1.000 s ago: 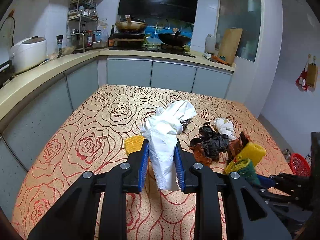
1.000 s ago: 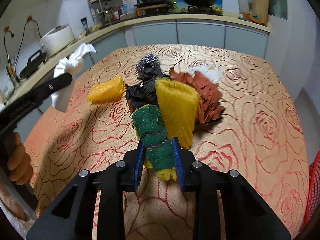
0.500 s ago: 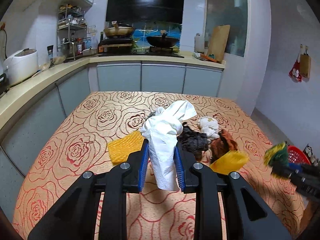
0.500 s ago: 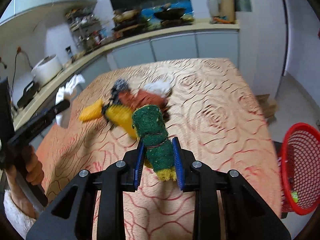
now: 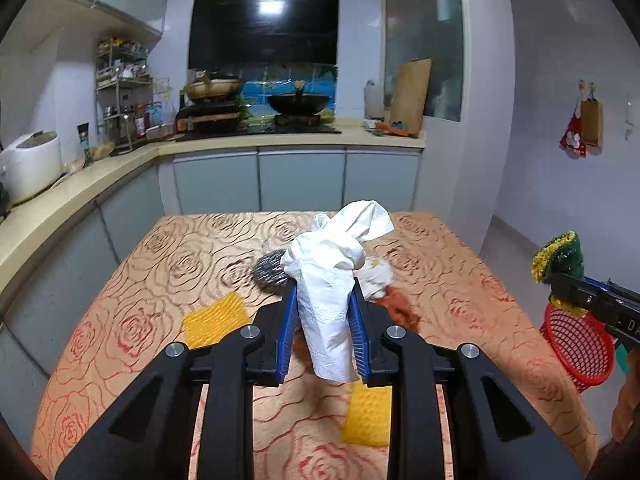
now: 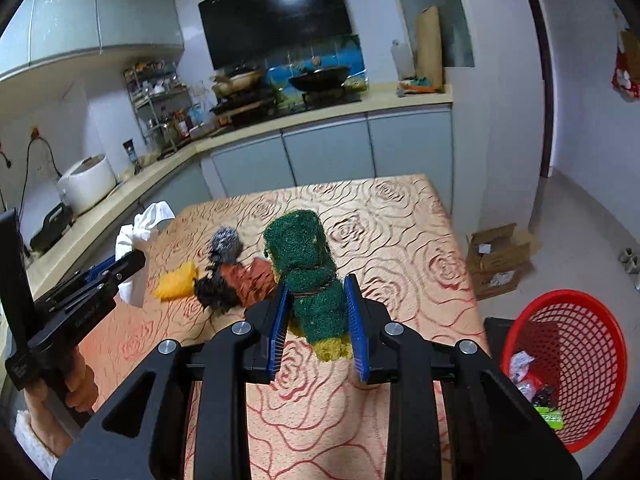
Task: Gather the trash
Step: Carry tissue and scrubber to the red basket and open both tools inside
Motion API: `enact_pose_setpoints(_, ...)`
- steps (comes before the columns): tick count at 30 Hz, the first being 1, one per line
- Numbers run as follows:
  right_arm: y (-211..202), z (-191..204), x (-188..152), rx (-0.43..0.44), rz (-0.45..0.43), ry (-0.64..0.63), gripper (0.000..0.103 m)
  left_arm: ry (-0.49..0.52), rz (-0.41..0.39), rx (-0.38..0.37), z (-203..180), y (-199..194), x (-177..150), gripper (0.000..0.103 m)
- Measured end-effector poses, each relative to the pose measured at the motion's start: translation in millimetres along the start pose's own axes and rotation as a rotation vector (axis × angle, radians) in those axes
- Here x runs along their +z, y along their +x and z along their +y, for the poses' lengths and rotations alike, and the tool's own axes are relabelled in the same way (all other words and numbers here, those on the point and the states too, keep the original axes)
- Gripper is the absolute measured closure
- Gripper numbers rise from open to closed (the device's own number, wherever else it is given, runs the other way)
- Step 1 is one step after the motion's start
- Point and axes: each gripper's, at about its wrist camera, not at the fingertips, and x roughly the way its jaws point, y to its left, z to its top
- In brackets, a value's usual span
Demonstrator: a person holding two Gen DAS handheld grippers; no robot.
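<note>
Kitchen tabletop: right gripper fingers clamp the green scouring pad mid-body (light, squashy, grippy), red basket at 3 o'clock; left gripper fingers pinch a limp white tissue, light, tears easily.

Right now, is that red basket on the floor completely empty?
No, the red basket beside the table already holds a few scraps of wrapper and paper at its bottom.
</note>
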Motion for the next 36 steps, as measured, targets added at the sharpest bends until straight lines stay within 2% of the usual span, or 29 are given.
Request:
enact_pose_setpoints(7,-27,-37,8,-0.068,-0.053,0.046,0.076,0.05,-0.011,-0.083,-44,3,13,0.079)
enact_pose_setpoints(19,-75,-114,4,-0.235,-0.113,0.142,0.076,0.16,0.005,-0.281,-148,16,18,0.079)
enact_pose_setpoints(27,-102,-162,-3,-0.333,-0.135,0.197,0.076,0.233,0.024,-0.384,-216,27,15,0.079)
enact_pose_setpoints(36,-111,-189,-16,-0.391,-0.128,0.235,0.076,0.296,0.082,-0.485,-275,44,1,0.079)
